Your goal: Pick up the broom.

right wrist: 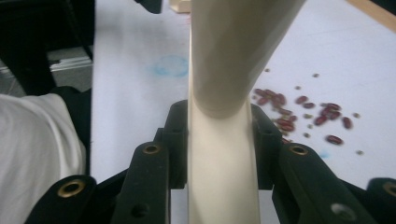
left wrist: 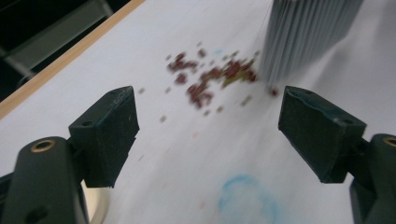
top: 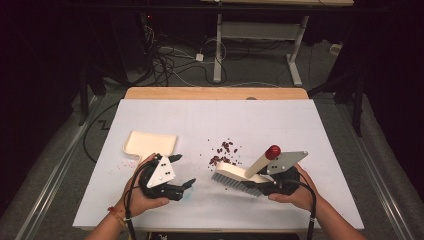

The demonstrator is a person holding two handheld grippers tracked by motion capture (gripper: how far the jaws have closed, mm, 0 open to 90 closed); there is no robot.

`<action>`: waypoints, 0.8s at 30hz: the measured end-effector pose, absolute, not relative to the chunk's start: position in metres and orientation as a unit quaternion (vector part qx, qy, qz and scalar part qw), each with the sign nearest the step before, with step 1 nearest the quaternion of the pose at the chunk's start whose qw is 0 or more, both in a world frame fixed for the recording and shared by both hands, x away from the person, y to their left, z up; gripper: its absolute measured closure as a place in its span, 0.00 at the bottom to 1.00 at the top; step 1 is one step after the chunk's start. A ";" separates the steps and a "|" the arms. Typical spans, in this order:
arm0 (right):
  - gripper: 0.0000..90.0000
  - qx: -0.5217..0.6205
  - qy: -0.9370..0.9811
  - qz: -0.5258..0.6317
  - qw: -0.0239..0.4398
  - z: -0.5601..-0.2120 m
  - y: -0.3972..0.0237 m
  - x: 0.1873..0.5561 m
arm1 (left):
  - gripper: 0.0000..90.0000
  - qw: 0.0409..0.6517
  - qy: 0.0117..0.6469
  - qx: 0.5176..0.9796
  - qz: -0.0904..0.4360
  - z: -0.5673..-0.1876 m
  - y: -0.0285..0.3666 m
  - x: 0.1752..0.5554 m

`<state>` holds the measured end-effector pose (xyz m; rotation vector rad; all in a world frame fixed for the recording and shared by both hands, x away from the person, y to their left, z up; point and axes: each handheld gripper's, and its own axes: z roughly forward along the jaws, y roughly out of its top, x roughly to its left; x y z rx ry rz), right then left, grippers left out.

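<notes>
A small brush (top: 239, 176) with a cream back, grey bristles and a red-capped handle (top: 272, 151) stands on the white table sheet (top: 215, 117). My right gripper (top: 267, 186) is shut on its cream back (right wrist: 223, 154), with the jaws pressed against both sides. Dark red beans (top: 224, 152) lie scattered just left of the bristles (left wrist: 306, 37). A cream dustpan (top: 149, 143) lies flat at the left. Just in front of it, my left gripper (top: 189, 183) is open with nothing between its jaws, pointing toward the beans (left wrist: 208, 77).
A faint blue ring (left wrist: 247, 200) marks the sheet below the left gripper. The table's wooden far edge (top: 215, 93) borders the sheet. Beyond it are cables (top: 170, 62) on the floor and a white desk frame (top: 260, 35).
</notes>
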<state>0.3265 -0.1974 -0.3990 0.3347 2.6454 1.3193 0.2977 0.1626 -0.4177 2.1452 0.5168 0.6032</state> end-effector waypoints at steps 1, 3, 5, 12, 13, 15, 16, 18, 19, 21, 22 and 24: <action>0.75 0.117 0.885 0.443 0.086 -0.398 -0.199 0.327 | 0.21 0.402 0.218 0.851 0.258 -0.421 0.170 0.296; 0.75 0.133 0.881 0.443 0.096 -0.396 -0.204 0.330 | 0.21 0.389 0.239 0.843 0.284 -0.425 0.180 0.293; 0.75 0.142 0.880 0.439 0.110 -0.394 -0.206 0.332 | 0.21 0.386 0.268 0.832 0.296 -0.429 0.192 0.292; 0.75 0.164 0.876 0.433 0.135 -0.387 -0.215 0.342 | 0.21 0.387 0.307 0.822 0.284 -0.438 0.222 0.284; 0.75 0.167 0.876 0.429 0.143 -0.387 -0.216 0.344 | 0.21 0.388 0.309 0.820 0.286 -0.439 0.224 0.282; 0.75 0.171 0.876 0.424 0.154 -0.387 -0.216 0.345 | 0.21 0.388 0.310 0.820 0.284 -0.440 0.226 0.282; 0.75 0.183 0.875 0.416 0.170 -0.387 -0.216 0.350 | 0.21 0.387 0.310 0.821 0.283 -0.441 0.225 0.282; 0.75 0.196 0.872 0.408 0.185 -0.389 -0.218 0.355 | 0.20 0.377 0.311 0.826 0.280 -0.443 0.222 0.281; 0.75 0.203 0.872 0.403 0.192 -0.389 -0.218 0.359 | 0.20 0.380 0.309 0.825 0.281 -0.444 0.222 0.282; 0.75 0.209 0.871 0.397 0.200 -0.390 -0.220 0.362 | 0.20 0.379 0.310 0.826 0.279 -0.446 0.222 0.282; 0.75 0.220 0.867 0.394 0.211 -0.391 -0.223 0.370 | 0.20 0.376 0.309 0.828 0.279 -0.447 0.222 0.282; 0.75 0.223 0.867 0.389 0.217 -0.391 -0.224 0.375 | 0.20 0.371 0.308 0.831 0.278 -0.449 0.222 0.282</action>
